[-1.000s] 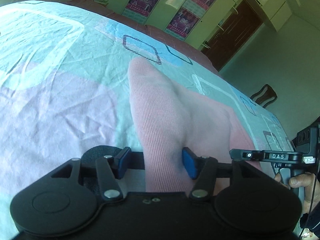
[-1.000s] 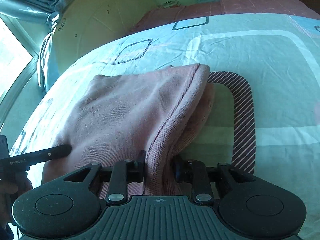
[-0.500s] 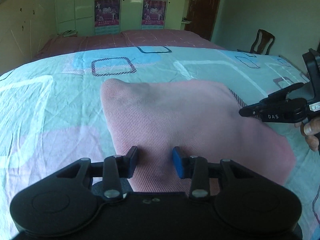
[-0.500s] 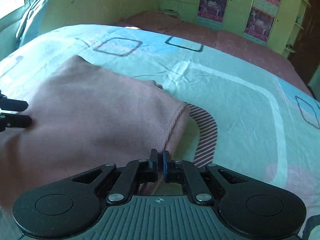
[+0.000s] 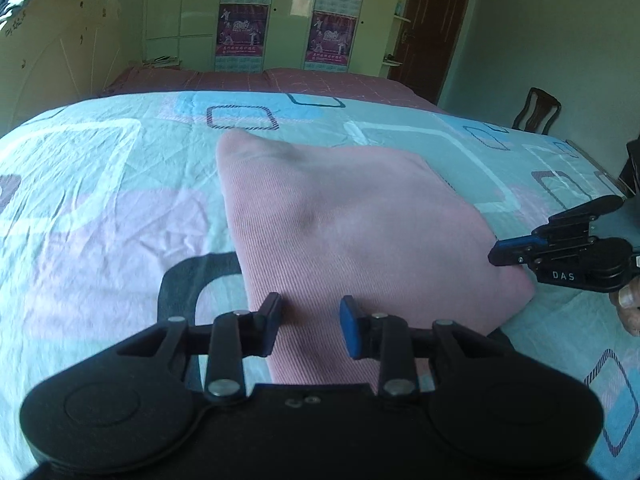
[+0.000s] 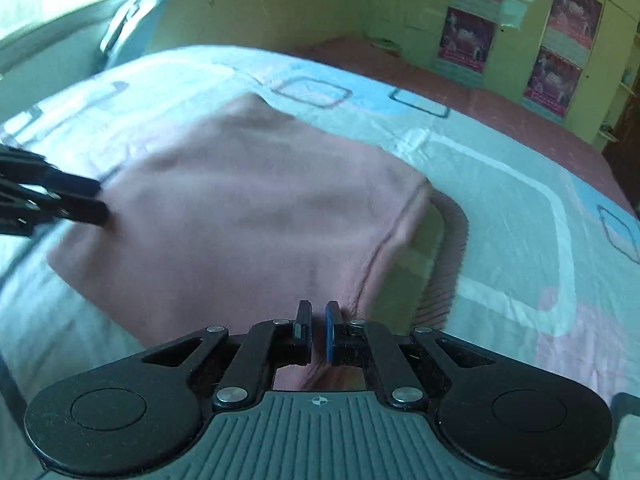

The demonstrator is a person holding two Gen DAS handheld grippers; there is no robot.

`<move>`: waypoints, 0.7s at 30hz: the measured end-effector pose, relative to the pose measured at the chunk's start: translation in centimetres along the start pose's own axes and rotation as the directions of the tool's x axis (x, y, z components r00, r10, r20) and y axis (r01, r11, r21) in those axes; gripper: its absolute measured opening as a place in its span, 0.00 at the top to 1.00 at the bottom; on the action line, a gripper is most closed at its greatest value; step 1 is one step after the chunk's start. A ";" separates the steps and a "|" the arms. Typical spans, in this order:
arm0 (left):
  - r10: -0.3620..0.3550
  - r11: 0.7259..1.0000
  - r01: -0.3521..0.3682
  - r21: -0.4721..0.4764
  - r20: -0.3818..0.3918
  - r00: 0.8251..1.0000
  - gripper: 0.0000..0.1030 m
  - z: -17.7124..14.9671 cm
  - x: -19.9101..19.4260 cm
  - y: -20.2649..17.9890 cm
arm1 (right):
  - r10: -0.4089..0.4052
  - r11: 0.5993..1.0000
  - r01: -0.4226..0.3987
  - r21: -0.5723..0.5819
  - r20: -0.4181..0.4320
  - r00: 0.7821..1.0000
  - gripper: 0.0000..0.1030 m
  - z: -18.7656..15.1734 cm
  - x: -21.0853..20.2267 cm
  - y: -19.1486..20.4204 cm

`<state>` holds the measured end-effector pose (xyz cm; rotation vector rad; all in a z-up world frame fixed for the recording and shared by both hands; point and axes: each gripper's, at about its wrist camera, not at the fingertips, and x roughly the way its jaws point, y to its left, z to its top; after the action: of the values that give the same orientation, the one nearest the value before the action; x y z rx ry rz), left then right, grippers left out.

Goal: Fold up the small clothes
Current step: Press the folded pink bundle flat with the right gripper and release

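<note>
Pink knit garment [image 5: 360, 240] lies spread on the bed [image 5: 100, 200], over a pale blue sheet printed with squares and pink patches. Behind it, green wardrobe doors with posters [image 5: 242, 36], a dark wooden door [image 5: 436, 28], a chair [image 5: 536, 110] by the wall. Left gripper [image 5: 310, 330] angles down at the near edge, fingers closing, cloth bunched between them. Right gripper [image 6: 318, 330] also points down, fingers nearly together, pinching the garment's hemmed edge. In the left view, a person's hand [image 5: 628, 304] shows at the right gripper's handle.
</note>
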<state>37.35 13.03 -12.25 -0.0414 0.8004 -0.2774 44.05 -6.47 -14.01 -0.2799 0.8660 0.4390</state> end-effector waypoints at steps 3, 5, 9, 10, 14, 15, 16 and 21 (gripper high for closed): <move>0.037 0.999 -0.037 0.036 -0.007 0.999 0.71 -1.1 0.2 -0.7 | -0.015 1.000 0.015 0.009 -0.012 1.000 0.96 -0.3 0.5 -0.2; 0.056 0.998 -0.056 0.039 -0.009 0.998 0.71 -1.7 0.0 -1.0 | -0.028 1.000 0.028 -0.012 -0.014 1.000 0.96 -0.3 0.6 0.1; 0.079 0.997 -0.079 0.004 -0.014 0.997 0.71 -2.7 -0.6 -1.1 | -0.026 1.000 0.026 -0.010 -0.012 1.000 0.96 -0.8 0.2 -0.1; 0.084 0.996 -0.084 0.002 -0.015 0.996 0.71 -2.8 -0.8 -1.3 | -0.027 1.000 0.027 -0.011 -0.012 1.000 0.96 -0.9 0.0 -0.1; 0.110 0.994 -0.110 0.014 -0.018 0.994 0.71 -3.2 -1.4 -1.8 | -0.003 1.000 0.002 0.018 0.062 0.998 0.96 -1.4 -3.0 0.3; 0.116 0.993 -0.116 0.011 -0.021 0.993 0.71 -3.3 -1.5 -1.9 | 0.007 1.000 -0.009 0.019 0.066 0.998 0.96 -1.7 -3.4 0.5; 0.121 0.993 -0.121 0.006 -0.024 0.992 0.71 -3.3 -1.5 -2.0 | 0.019 1.000 -0.020 0.008 0.056 0.998 0.96 -2.0 -3.3 0.7; 0.151 0.989 -0.151 0.006 -0.038 0.988 0.71 -3.4 -1.1 -2.4 | 0.022 0.996 -0.022 0.088 -0.003 1.000 0.96 -3.8 -0.8 -0.2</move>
<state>33.63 11.23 -13.46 0.0276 0.8366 -0.1365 41.13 -8.43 -15.74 -0.1904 0.8903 0.4202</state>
